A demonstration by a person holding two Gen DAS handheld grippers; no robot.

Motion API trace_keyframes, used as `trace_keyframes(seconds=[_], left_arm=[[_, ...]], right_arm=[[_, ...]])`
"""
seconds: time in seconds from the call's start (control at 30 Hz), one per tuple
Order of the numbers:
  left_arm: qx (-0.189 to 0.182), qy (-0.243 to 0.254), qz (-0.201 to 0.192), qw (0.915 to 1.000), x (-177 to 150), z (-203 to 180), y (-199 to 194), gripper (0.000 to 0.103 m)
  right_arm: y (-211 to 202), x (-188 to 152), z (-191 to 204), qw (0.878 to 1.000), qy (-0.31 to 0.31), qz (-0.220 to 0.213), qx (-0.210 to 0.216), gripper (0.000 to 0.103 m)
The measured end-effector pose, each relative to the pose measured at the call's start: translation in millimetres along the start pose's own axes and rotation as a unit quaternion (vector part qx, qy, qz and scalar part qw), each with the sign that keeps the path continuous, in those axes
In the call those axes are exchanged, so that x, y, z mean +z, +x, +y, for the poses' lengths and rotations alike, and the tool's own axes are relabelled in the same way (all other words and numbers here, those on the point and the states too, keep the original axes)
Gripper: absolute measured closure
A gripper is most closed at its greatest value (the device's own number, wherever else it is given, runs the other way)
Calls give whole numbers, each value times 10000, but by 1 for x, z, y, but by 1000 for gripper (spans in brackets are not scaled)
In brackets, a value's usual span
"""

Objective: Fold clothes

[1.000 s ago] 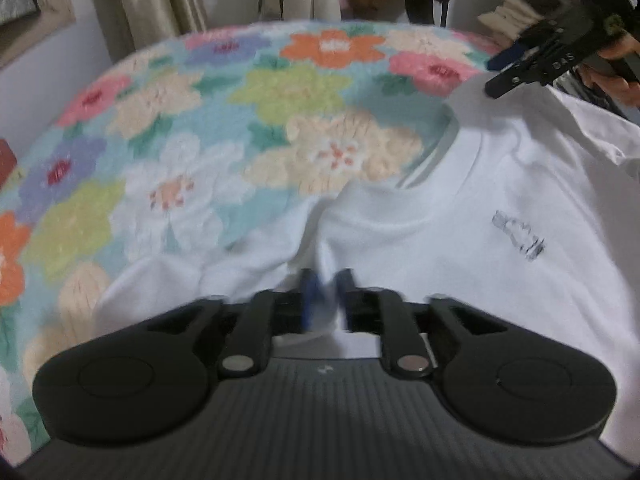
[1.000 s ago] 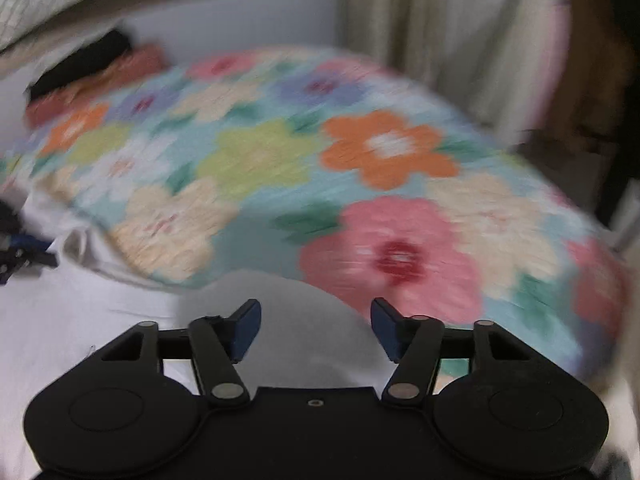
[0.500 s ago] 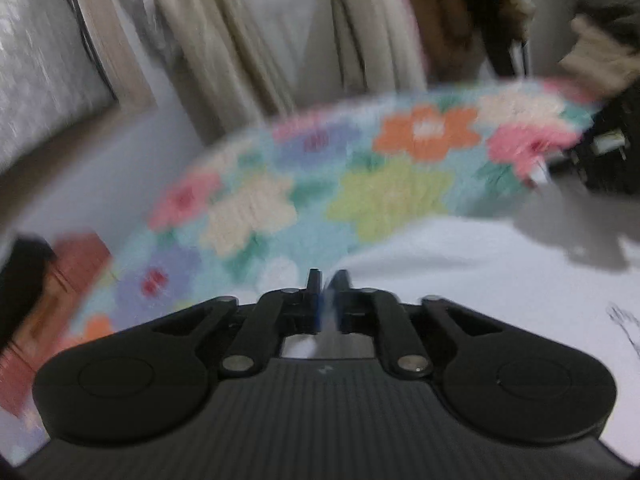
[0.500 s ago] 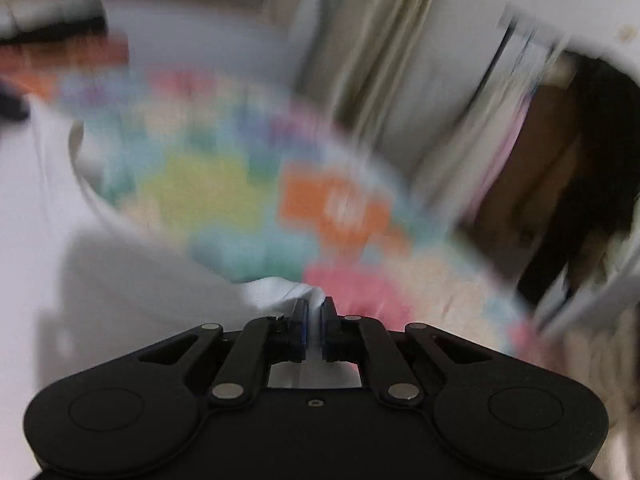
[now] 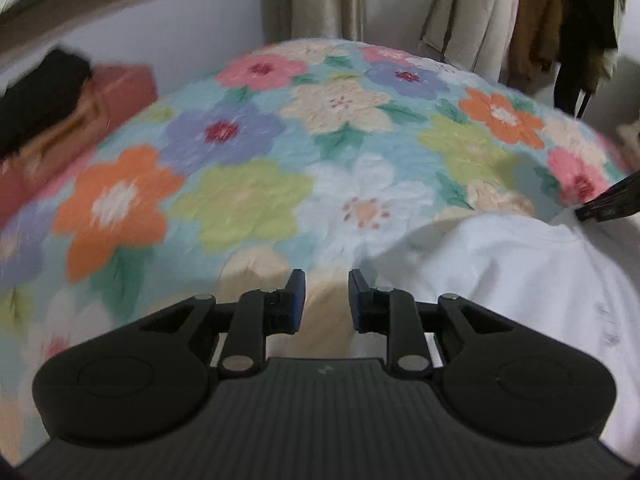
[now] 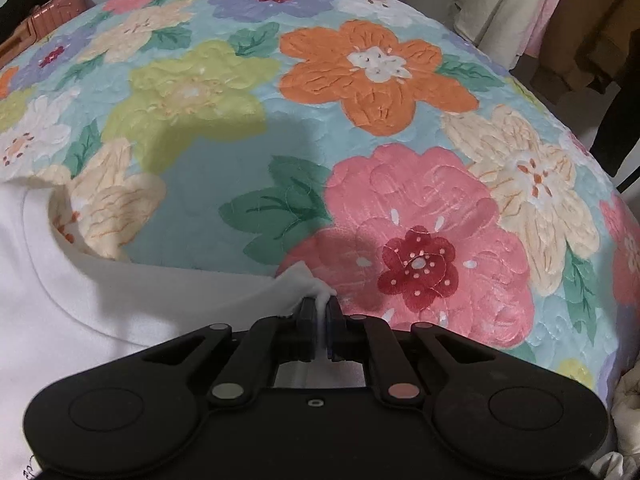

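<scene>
A white T-shirt [image 5: 520,272] lies on a bed with a floral quilt [image 5: 248,200]. In the left wrist view my left gripper [image 5: 323,300] is open and empty over the quilt, just left of the shirt's edge. The tip of the other gripper [image 5: 612,204] shows at the right edge. In the right wrist view my right gripper [image 6: 319,320] is shut on a pinched shoulder edge of the white T-shirt [image 6: 120,304], low over the quilt [image 6: 360,80]. The shirt's neckline [image 6: 44,240] shows at the left.
A brown case with dark items [image 5: 60,112] sits beyond the bed's left side. Curtains [image 5: 320,0] and hanging clothes [image 5: 560,20] stand behind the bed. Hanging garments [image 6: 560,32] are beyond the bed's right edge.
My left gripper has let go of the shirt and opened, now over bare quilt. My right gripper, open a second ago, stays shut on the shirt's edge and has lowered to the bed.
</scene>
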State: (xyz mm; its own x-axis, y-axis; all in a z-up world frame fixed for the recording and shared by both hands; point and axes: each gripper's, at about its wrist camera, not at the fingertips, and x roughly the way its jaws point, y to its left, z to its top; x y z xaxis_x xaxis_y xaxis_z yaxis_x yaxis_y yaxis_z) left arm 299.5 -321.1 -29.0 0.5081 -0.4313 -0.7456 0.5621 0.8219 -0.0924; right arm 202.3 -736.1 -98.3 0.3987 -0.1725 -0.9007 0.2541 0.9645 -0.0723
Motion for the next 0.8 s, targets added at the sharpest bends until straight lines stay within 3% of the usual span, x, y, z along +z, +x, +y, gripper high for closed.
trace_keyframes(seconds=[0.03,0.1,0.2,0.23,0.3,0.4,0.43,0.5,0.6,0.63,0.7,0.73,0.77,0.8], left_arm=[[-93,-26,52,9999,-4,5,-5,71],[-262,-18,123,9996,-9,10,-8,52],[-494,-67,267,9984,-18,9,-11,50],[-496,-42,271,9984,-21,7,-9,51],[-230,-82,494,9985,-23,3,3,82],[-69,-235,720,9971,-24,1,10,82],[-69,-291,720,9970,-23,1,9,80],[-150,-320,534,9979,-23,-1,-1,58],[-272,-136,254,9992,-24,-5,-9,38],[-327,-57,201,9992,-25,-7,-9,34],[-496,65,223,9985,-29,-10,1,24],[-521,112,269,9982,-32,-11,7,25],[-480,138,342,9982,-34,-12,16,33],[-387,121,454,9981,-36,-11,26,71]], right_arm=[[0,0,-3,10000,37,-9,40,93],[1,2,-6,9999,106,-23,101,93],[0,1,-4,9999,115,-61,69,93],[0,-1,-2,9999,79,-100,26,93],[-2,-5,1,9998,-41,-191,-30,93],[-13,-10,-9,9990,127,-410,132,93],[-16,-12,-12,9985,188,-485,189,93],[-29,-18,-20,9959,414,-732,341,94],[-60,-31,-40,9836,962,-1320,766,94],[-70,-35,-47,9782,1059,-1486,987,91],[-84,-42,-61,9727,1111,-1706,1111,75],[-90,-48,-68,9725,1142,-1765,1005,57],[-93,-52,-74,9734,1154,-1769,882,52],[-93,-57,-78,9754,1126,-1704,828,52]])
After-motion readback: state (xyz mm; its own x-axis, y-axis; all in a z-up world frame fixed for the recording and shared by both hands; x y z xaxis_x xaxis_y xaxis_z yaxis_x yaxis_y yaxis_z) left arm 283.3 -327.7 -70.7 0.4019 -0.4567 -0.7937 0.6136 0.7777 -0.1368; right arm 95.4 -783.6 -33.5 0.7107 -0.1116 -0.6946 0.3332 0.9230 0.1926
